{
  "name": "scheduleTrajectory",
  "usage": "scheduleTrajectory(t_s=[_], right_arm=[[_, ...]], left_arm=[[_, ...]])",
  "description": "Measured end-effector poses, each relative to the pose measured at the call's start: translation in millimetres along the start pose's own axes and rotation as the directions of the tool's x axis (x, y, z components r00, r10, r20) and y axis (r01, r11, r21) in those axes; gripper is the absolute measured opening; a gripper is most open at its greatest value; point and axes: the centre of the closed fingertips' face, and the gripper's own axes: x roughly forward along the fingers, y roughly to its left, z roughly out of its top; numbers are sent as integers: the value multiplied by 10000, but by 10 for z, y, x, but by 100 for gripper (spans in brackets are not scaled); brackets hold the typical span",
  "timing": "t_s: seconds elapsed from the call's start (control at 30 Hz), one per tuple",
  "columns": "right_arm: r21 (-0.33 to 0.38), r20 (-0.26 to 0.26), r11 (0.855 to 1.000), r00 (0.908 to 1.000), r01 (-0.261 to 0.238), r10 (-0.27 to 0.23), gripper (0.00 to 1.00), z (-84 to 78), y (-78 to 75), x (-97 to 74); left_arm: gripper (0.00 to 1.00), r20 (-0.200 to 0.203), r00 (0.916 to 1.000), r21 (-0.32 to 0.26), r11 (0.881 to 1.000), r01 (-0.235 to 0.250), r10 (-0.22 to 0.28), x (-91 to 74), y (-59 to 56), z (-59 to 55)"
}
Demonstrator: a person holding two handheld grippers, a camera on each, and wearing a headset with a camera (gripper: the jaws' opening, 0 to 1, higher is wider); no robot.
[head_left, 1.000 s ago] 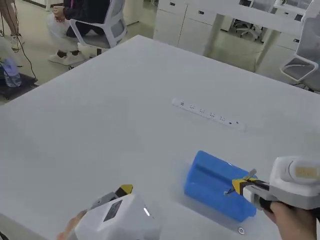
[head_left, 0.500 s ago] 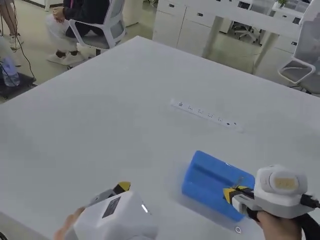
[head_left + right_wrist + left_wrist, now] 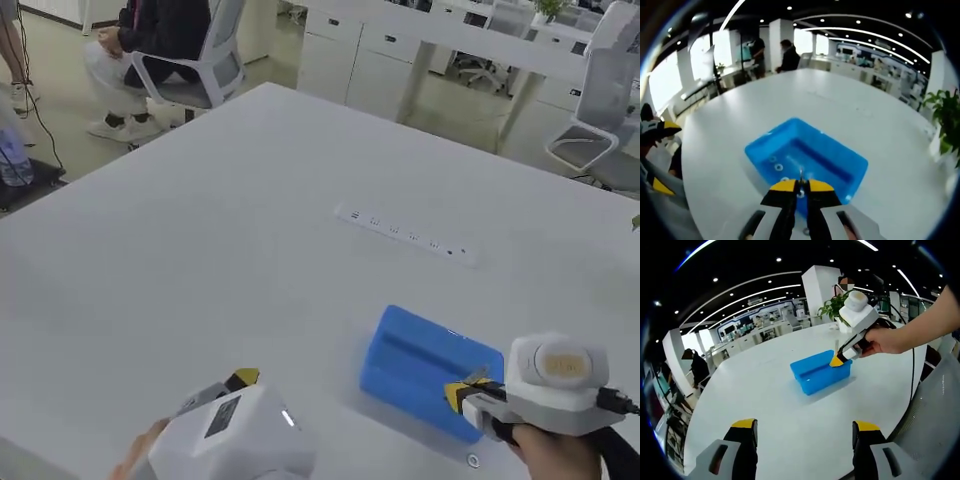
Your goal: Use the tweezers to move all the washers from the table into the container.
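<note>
1. My right gripper (image 3: 799, 186) hangs over the near end of the blue container (image 3: 415, 350). Its jaws are pressed close together, pinching the tweezers (image 3: 800, 174), whose thin tip points down into the container.
2. I cannot tell whether the tweezer tip carries anything; it is too small and blurred.
3. Several washers (image 3: 773, 159) already lie on the container floor, near its left wall in the right gripper view. So I judge that part of the job is done.
4. One washer (image 3: 473, 461) lies on the white table (image 3: 200, 250), just outside the container's near edge, below the right gripper in the head view. That one is left to move.
5. I see no other washers on the table, though small ones could escape these pictures.
6. My left gripper (image 3: 805, 426) sits low at the near-left, well apart from the container, its jaws spread wide and holding nothing.
7. My judgement: the task is close to its end, with at least one pick remaining.
</note>
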Motion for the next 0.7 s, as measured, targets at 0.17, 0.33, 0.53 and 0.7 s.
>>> scheduleTrajectory(t_s=[0.17, 0.33, 0.53, 0.7], right_arm=[[196, 324, 9998, 9995, -11, 4, 4, 87, -1, -103], [339, 1027, 9994, 9947, -11, -24, 4, 277, -26, -388], [368, 1474, 9992, 9889, 122, -175, 4, 325, -33, -675], [294, 1620, 9990, 9860, 344, -387, 4, 301, -37, -862]], left_arm=[[79, -41, 10000, -70, 10000, -44, 43, 0, 13, -11], [79, -71, 9999, -68, 9999, -129, 128, 1, 27, -18], [79, -111, 9999, 2, 10000, -68, 68, 3, 13, -28], [79, -126, 9999, 50, 10000, -9, 10, 4, 3, -32]])
